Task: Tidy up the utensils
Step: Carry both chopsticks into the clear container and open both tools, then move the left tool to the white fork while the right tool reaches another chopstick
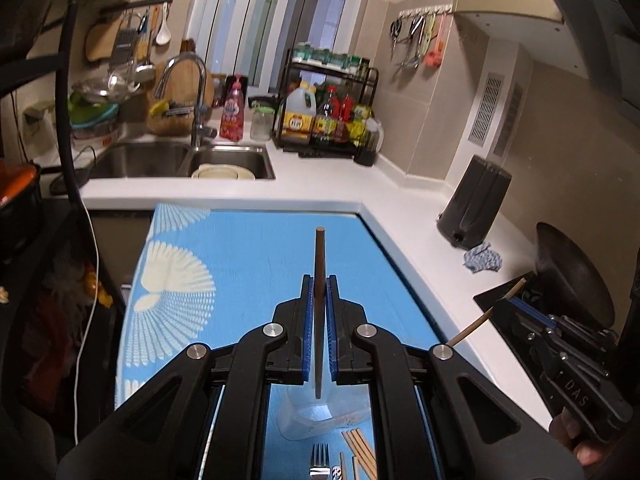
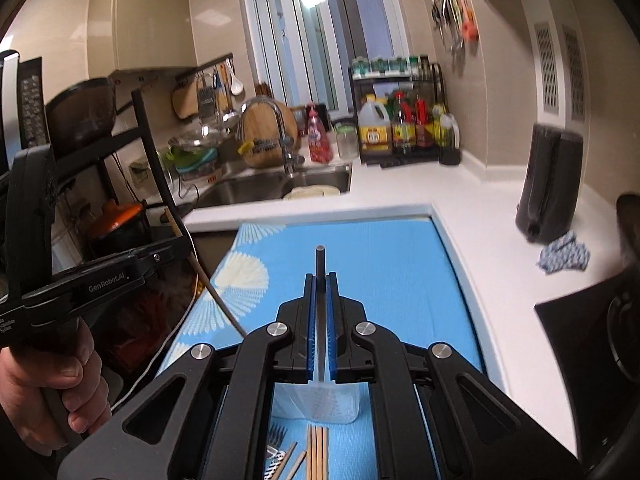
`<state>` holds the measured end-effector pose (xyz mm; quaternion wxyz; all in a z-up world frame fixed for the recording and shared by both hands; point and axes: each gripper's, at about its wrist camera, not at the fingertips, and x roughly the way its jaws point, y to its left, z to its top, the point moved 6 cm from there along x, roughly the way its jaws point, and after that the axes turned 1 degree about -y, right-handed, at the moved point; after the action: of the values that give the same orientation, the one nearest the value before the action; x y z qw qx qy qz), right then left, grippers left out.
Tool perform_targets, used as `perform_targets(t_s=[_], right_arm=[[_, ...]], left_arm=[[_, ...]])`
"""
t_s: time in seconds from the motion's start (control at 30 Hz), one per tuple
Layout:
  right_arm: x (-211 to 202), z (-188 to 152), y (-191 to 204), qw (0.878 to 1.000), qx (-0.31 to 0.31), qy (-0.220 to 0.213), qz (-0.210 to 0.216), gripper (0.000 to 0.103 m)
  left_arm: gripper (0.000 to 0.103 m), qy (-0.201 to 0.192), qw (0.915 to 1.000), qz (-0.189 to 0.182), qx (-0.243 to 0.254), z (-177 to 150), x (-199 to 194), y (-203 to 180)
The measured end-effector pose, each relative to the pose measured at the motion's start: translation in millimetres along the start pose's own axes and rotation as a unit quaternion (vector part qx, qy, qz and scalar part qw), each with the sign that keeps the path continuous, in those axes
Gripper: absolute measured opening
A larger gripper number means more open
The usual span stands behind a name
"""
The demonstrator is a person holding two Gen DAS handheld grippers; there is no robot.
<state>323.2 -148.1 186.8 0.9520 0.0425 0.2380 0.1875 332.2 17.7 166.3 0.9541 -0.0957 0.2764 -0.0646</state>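
Note:
My left gripper (image 1: 319, 286) is shut on a dark brown chopstick (image 1: 319, 256) that stands up between its blue pads, above the blue mat (image 1: 248, 248). My right gripper (image 2: 320, 280) is shut on a dark chopstick (image 2: 320, 264) the same way. Below both grippers a clear plastic container (image 1: 320, 416) stands on the mat; it also shows in the right wrist view (image 2: 320, 402). Wooden chopsticks (image 1: 360, 452) and a metal fork (image 1: 319, 460) lie beside it near the front edge. The right gripper body (image 1: 560, 344) shows at the right of the left wrist view, holding a light chopstick (image 1: 488, 316).
A white counter (image 1: 360, 184) wraps around the mat. A sink (image 1: 180, 160) with a tap, a bottle rack (image 1: 328, 112), a dark knife block (image 1: 476, 204), a blue cloth (image 1: 482, 258) and a black wok (image 1: 568, 268) on the stove stand around it.

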Motion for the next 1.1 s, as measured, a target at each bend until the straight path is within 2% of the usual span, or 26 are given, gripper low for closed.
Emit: perform_targets(t_s=[0.13, 0.3, 0.33, 0.37, 0.4, 0.47, 0.6, 0.87, 1.1], right_arm=[[21, -26, -3, 1.000, -0.002, 0.031, -0.002, 0.006], [20, -41, -13, 0.999, 0.009, 0.041, -0.009, 0.014], [19, -41, -15, 0.999, 0.009, 0.041, -0.012, 0.017], [17, -41, -18, 0.999, 0.009, 0.040, -0.016, 0.025], [13, -41, -20, 0.999, 0.009, 0.037, -0.021, 0.028], [5, -40, -23, 0.999, 0.011, 0.032, -0.026, 0.030], [-14, -38, -25, 0.999, 0.009, 0.018, -0.031, 0.034], [-68, -43, -22, 0.998, -0.007, -0.033, -0.044, 0.036], [-118, -68, -11, 0.995, -0.017, -0.086, -0.041, 0.036]], left_arm=[[0.006, 0.018, 0.9998, 0.010, 0.003, -21, 19, 1], [0.007, 0.034, 0.9993, 0.013, 0.002, -37, 27, 2], [0.009, 0.033, 0.9994, 0.014, 0.002, -37, 25, 1], [0.015, 0.029, 0.9995, 0.014, 0.002, -36, 21, 1], [0.023, 0.023, 0.9996, 0.016, 0.002, -33, 18, 0], [0.034, 0.008, 0.9997, 0.021, 0.002, -28, 5, -1], [0.041, -0.016, 0.9995, 0.026, 0.006, -23, -19, -5], [0.044, -0.068, 0.9969, 0.039, 0.010, -27, -74, -6], [0.043, -0.089, 0.9953, 0.038, 0.003, -61, -117, 5]])
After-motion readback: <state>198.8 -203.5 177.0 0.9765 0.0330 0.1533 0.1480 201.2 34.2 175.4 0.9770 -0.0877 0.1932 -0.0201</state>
